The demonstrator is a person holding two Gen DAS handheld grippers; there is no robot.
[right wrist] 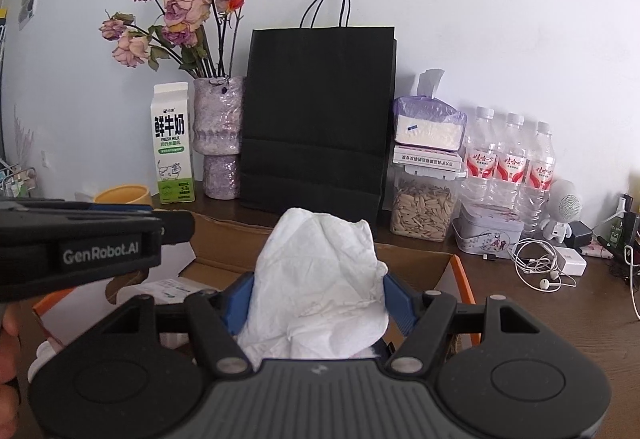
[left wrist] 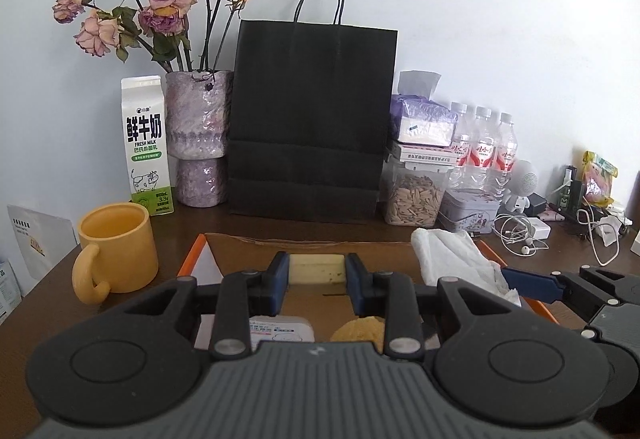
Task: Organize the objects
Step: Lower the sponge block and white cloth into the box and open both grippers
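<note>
Nearest in the left wrist view, the left gripper (left wrist: 317,273) has its blue fingers (left wrist: 279,275) closed on a pale yellow block (left wrist: 317,268), possibly a sponge or eraser, held just above an open cardboard box (left wrist: 240,251) with orange flaps. Nearest in the right wrist view, the right gripper (right wrist: 318,303) has its fingers pressed against both sides of a crumpled white tissue (right wrist: 320,279), gripping it above the right part of the same box (right wrist: 416,263). Inside the box lie a white labelled pack (left wrist: 280,329) and a yellowish lump (left wrist: 358,331) that I cannot identify; so some things seem already stowed, and the two held items look to be next for the box, though whether they are going in or coming out cannot be told. Left of the box a yellow mug (left wrist: 116,247) stands on the brown worktop (left wrist: 52,287). To the right, white earphones (right wrist: 536,267) and a charger (right wrist: 570,263) lie loose near a small tin (right wrist: 488,235), probably left to tidy. Further back stand a milk carton (left wrist: 146,147), a purple vase of dried roses (left wrist: 198,135), a black paper bag (left wrist: 312,119), a jar of seeds (right wrist: 422,213) under a tissue pack (right wrist: 430,125), and three water bottles (right wrist: 512,159) against the far wall.
</note>
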